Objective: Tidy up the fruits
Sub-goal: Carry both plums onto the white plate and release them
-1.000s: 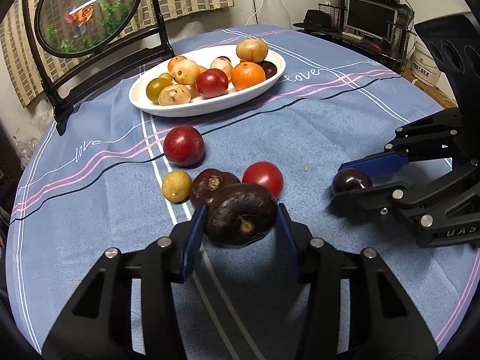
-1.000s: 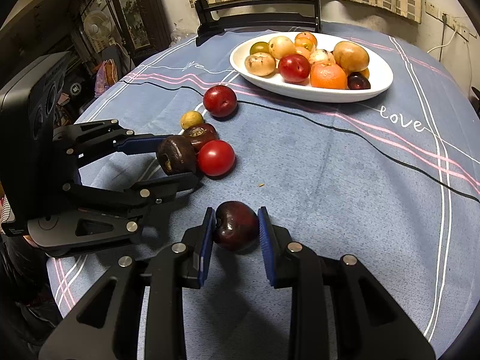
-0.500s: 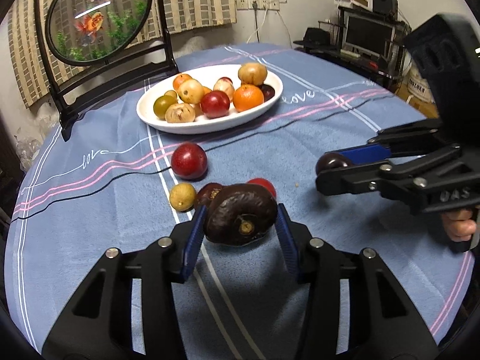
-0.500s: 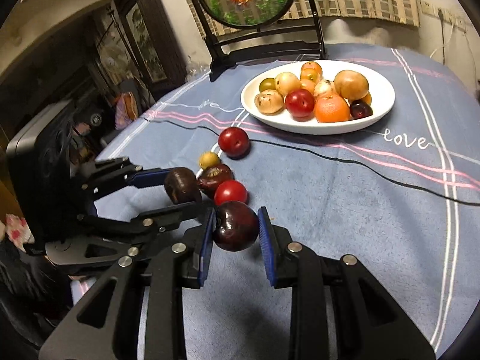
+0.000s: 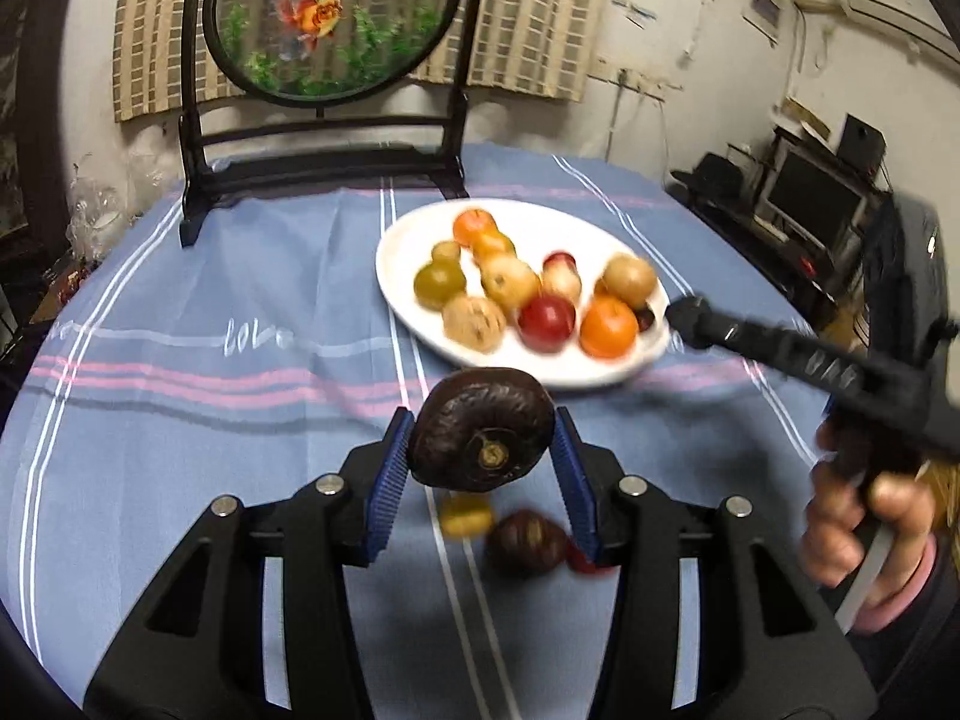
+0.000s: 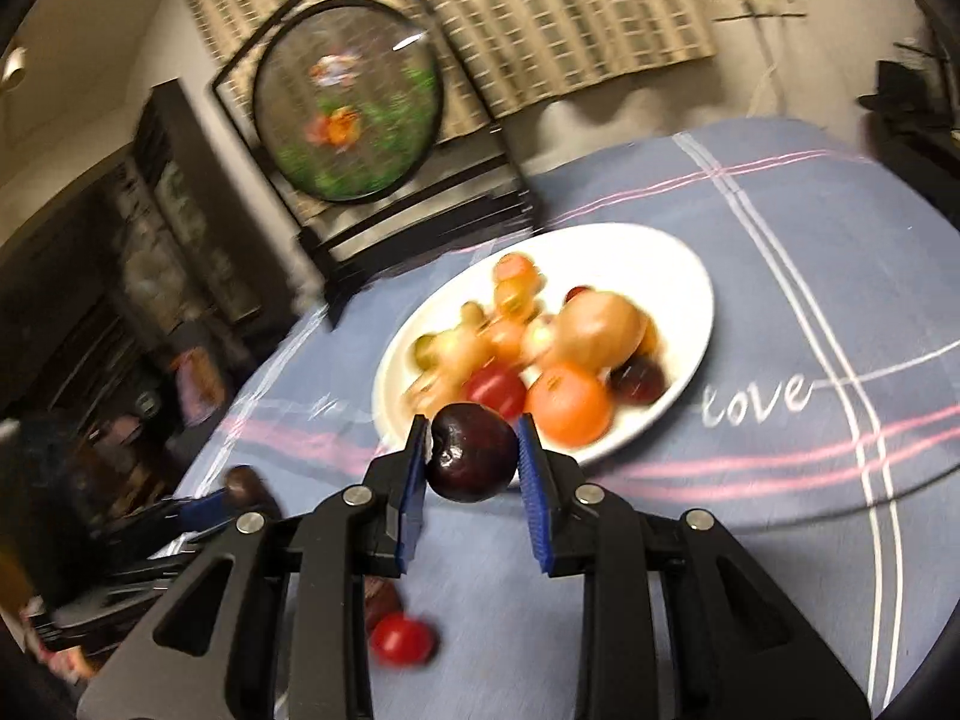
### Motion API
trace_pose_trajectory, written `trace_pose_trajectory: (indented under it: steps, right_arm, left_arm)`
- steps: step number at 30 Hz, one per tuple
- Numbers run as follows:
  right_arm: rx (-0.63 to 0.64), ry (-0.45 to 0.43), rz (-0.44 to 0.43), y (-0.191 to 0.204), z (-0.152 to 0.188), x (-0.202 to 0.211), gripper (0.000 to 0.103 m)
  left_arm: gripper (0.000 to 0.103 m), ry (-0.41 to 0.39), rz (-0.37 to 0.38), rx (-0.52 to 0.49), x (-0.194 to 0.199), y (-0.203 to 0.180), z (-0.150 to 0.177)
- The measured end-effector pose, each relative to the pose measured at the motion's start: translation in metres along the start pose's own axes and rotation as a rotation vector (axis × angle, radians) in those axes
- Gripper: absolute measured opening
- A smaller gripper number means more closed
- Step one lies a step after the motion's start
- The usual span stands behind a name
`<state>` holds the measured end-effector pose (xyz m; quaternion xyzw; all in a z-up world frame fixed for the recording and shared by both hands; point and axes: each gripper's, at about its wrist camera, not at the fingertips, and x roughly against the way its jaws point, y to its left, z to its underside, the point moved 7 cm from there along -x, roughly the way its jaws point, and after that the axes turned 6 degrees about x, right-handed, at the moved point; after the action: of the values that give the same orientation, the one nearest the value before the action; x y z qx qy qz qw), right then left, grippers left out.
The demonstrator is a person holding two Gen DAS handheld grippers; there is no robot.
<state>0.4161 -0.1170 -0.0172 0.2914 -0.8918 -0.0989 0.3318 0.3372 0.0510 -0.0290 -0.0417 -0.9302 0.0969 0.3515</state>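
Fruits are pinched: a wrinkled, matte brown mangosteen (image 5: 482,437) in the left claw (image 5: 480,468), a glossy round dark plum (image 6: 472,452) in the right claw (image 6: 472,468).

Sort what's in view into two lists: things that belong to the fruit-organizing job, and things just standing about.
Part of the job:
- left gripper holding the wrinkled dark brown fruit
- right gripper holding the dark red plum
- white plate of fruit
- loose fruits on the tablecloth: yellow fruit, dark fruit, red tomato

Just standing about:
- round goldfish screen on its stand
- monitor
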Motion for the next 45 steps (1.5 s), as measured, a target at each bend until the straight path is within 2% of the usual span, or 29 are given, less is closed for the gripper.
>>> trace_pose_trajectory:
  steps: [4,8,13,16,25,26,27,28,29,31,34,37,41,45]
  right_arm:
    - [0.004,0.018,0.028,-0.002,-0.004,-0.028,0.029]
    - [0.051,0.033,0.018,0.005,-0.006,-0.041,0.029]
    - [0.16,-0.001,0.095,0.01,-0.011,-0.048,0.029]
    - [0.202,-0.039,0.139,0.007,-0.02,-0.051,0.029]
    - [0.209,-0.019,0.151,-0.002,-0.026,-0.068,0.029]
    - [0.212,-0.016,0.152,-0.002,-0.026,-0.069,0.029]
    - [0.214,-0.012,0.152,-0.001,-0.025,-0.071,0.03]
    - [0.213,-0.003,0.154,-0.001,-0.024,-0.072,0.033]
    - [0.211,0.004,0.156,-0.002,-0.023,-0.072,0.036]
    - [0.214,-0.004,0.142,0.001,-0.023,-0.068,0.061]
    - [0.237,-0.052,0.147,0.011,-0.029,-0.055,0.062]
    - [0.243,-0.07,0.124,0.022,-0.031,-0.043,0.062]
    - [0.271,-0.045,0.094,0.036,-0.024,-0.034,0.062]
    - [0.314,0.019,0.079,0.047,0.002,-0.025,0.065]
  left_arm:
    - [0.047,-0.008,-0.024,0.023,-0.029,0.003,-0.036]
    - [0.047,0.006,-0.052,0.066,-0.061,0.012,-0.07]
    - [0.047,0.026,-0.102,0.062,-0.111,0.017,-0.108]
    - [0.047,0.05,-0.133,0.055,-0.135,0.016,-0.113]
    - [0.048,0.083,-0.164,0.035,-0.164,0.019,-0.106]
    - [0.048,0.081,-0.167,0.033,-0.165,0.019,-0.106]
    - [0.059,0.067,-0.179,0.029,-0.162,0.019,-0.107]
    - [0.075,0.049,-0.195,0.026,-0.158,0.019,-0.108]
    - [0.078,0.019,-0.213,0.022,-0.152,0.019,-0.111]
    - [0.082,-0.025,-0.227,0.012,-0.136,0.019,-0.115]
    - [0.091,-0.051,-0.218,0.018,-0.108,0.019,-0.114]
    - [0.094,-0.086,-0.22,0.025,-0.074,0.022,-0.104]
    - [0.098,-0.105,-0.226,0.052,-0.038,0.034,-0.078]
    - [0.098,-0.087,-0.239,0.088,-0.013,0.051,-0.037]
